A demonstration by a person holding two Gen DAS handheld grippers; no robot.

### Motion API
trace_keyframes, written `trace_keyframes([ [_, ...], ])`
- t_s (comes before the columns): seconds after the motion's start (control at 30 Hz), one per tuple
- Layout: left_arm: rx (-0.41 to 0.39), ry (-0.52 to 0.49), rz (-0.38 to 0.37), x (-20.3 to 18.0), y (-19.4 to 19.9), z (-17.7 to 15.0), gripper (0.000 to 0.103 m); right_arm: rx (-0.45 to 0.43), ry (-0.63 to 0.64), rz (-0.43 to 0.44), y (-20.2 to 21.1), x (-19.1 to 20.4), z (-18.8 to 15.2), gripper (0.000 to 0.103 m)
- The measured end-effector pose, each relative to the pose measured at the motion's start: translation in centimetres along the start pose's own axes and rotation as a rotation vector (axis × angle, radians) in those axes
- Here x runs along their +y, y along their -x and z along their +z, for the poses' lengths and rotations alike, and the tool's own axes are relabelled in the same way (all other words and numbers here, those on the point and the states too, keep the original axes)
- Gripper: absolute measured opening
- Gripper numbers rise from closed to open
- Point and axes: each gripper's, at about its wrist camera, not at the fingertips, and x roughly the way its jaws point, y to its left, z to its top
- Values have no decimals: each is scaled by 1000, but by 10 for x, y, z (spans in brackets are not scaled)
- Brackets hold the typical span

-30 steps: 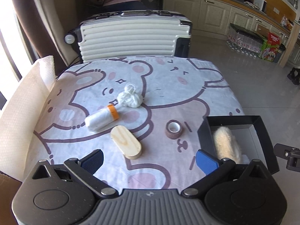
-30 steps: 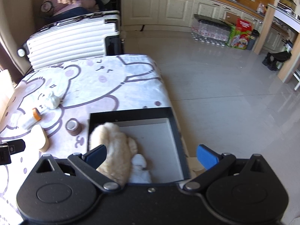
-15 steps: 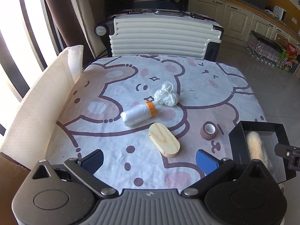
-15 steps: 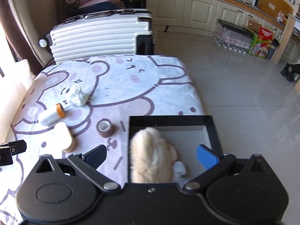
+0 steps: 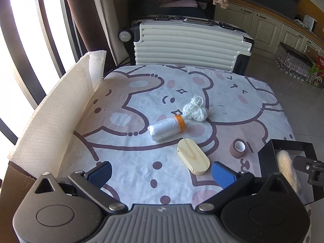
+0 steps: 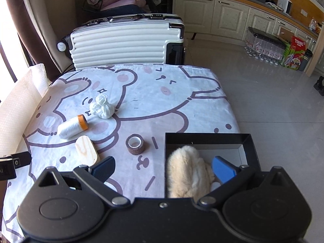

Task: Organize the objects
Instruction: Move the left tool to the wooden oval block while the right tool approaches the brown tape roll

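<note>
- Table [image 5: 121, 162] under a bear-print cloth, a white suitcase [image 5: 190, 42] behind it.
- Black box [image 6: 208, 139] at the table's right edge, a cream furry thing [image 6: 188, 172] inside.
- Left gripper [image 5: 161, 172] and right gripper [image 6: 163, 167]: jaws apart, empty.
- Mid-table: white spool [image 5: 166, 128], wooden block [image 5: 193, 159], string bundle [image 5: 195, 111], brown tape roll [image 5: 239, 147].

The left tool [image 5: 161, 171] fills the lower frame: blue ribbed pads [image 5: 221, 174] on black linkage arms, silver pivot screws, round black hubs and a grey ridged housing bearing a small logo. The right tool [image 6: 163, 169] matches, but its housing is plain black with one central screw
</note>
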Motion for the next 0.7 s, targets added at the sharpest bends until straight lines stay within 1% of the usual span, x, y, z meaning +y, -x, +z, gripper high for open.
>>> trace_keyframes([
  [0.2, -7, 11, 9, 2, 3, 5, 103, -15, 13, 25, 1, 7, 3, 103],
  [0.3, -29, 32, -3, 0, 4, 7, 103, -23, 18, 29, 3, 6, 3, 103],
  [0.53, -17, 35, -24, -13, -6, 7, 103, -41, 1, 11, 7, -6, 3, 103],
  [0.7, 5, 55, -38, -21, -18, 11, 102, -56, -45, 4, 4, -19, 8, 103],
])
